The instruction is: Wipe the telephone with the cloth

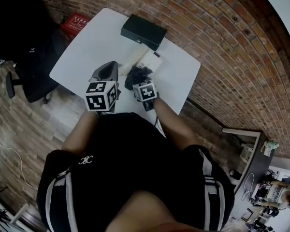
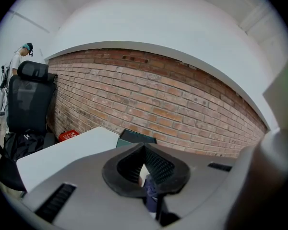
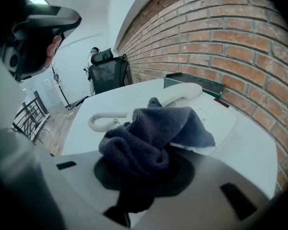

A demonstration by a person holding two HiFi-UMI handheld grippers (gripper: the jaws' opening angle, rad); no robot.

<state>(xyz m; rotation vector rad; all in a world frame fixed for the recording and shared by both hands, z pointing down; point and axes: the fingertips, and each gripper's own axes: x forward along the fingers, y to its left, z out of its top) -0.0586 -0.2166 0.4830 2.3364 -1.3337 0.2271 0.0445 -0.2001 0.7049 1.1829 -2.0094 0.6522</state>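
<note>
Right claw (image 3: 145, 166) is clamped tight on the dark cloth (image 3: 151, 131), bunched over the white telephone (image 3: 221, 116) on the bench (image 1: 89, 47). Left claw (image 2: 144, 150) is pinched together and empty, by the bench's near edge.

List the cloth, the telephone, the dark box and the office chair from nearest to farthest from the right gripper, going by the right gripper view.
1. cloth: held in the right gripper itself.
2. telephone: just beyond, on the table.
3. dark box: behind the telephone, by the brick wall.
4. office chair: farthest, past the table's left end.
</note>
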